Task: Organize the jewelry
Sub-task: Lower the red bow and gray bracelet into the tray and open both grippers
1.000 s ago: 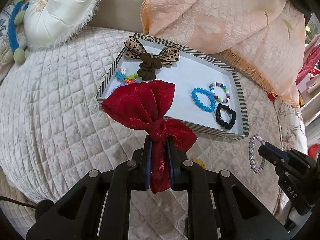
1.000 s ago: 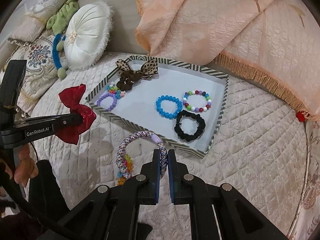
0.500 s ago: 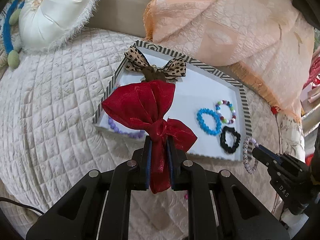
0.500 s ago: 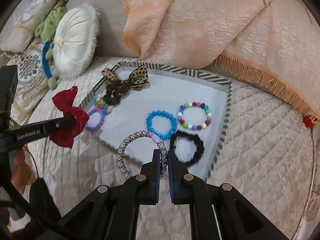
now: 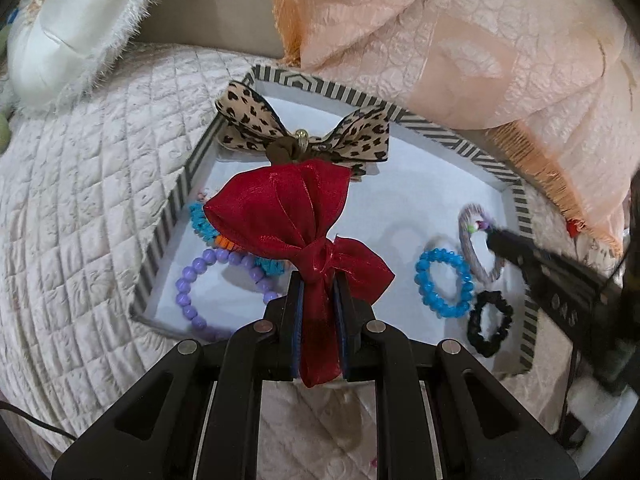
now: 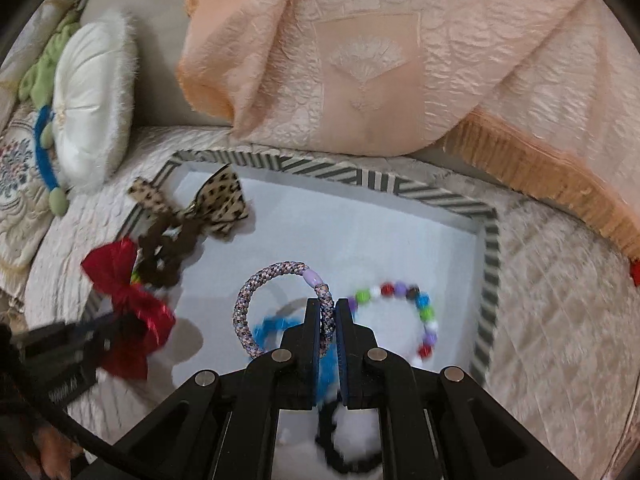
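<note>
we hold our left gripper clenched on the knot of a shiny red ribbon bow, which hangs over the left half of a shallow white tray with a black-and-white striped rim. our right gripper is clamped on a speckled grey-pink braided cord bracelet with a lilac bead, held over the middle of the tray, with the loop reaching out toward 10 o'clock from the pads.

in the left wrist view, a leopard-print fabric bow with a brown centre lies in the tray at 12 o'clock from the red bow, partly over the rim. a lilac round-bead bracelet lies at 8 o'clock from the red bow, touching a turquoise and orange beaded piece. a bright blue faceted bead bracelet sits at 3 o'clock, and just beside it at 5 o'clock lies a black fabric scrunchie.

in the right wrist view, a multicoloured bead bracelet lies at 3 o'clock from our right gripper. the tray rests on a cream quilted bedspread, with a peach fringed blanket at 12 o'clock and a round white fringed cushion at 10 o'clock.
</note>
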Motion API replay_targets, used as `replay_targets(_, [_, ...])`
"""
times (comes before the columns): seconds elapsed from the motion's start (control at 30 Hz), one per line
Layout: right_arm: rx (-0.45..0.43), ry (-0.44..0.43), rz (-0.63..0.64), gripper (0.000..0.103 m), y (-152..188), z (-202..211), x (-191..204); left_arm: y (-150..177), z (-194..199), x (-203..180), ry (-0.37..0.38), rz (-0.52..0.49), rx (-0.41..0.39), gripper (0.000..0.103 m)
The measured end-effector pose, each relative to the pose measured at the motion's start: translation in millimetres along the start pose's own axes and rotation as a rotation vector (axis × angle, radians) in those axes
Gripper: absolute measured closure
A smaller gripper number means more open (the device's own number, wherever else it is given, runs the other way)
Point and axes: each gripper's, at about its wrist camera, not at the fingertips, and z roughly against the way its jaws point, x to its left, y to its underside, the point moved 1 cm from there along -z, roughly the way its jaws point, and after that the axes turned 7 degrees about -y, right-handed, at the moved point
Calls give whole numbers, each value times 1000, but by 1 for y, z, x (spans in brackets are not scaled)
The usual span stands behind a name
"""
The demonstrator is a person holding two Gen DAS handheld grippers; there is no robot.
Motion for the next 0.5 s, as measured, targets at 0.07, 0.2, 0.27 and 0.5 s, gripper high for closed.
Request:
replay_targets(0.07, [6, 5, -8, 97, -7, -11, 0, -1, -6, -1, -9, -7, 5, 90])
replay_targets(0.2, [19, 17, -18, 96, -18, -29, -2, -5, -16, 1, -17, -8, 15, 90])
replay_targets(0.27, [22, 25, -22, 97, -20, -35, -2, -6, -20, 2, -22, -8, 17, 90])
replay_targets(0.5, [14, 41, -66, 95, -22, -44, -10, -11, -27, -4, -16, -14, 17, 90])
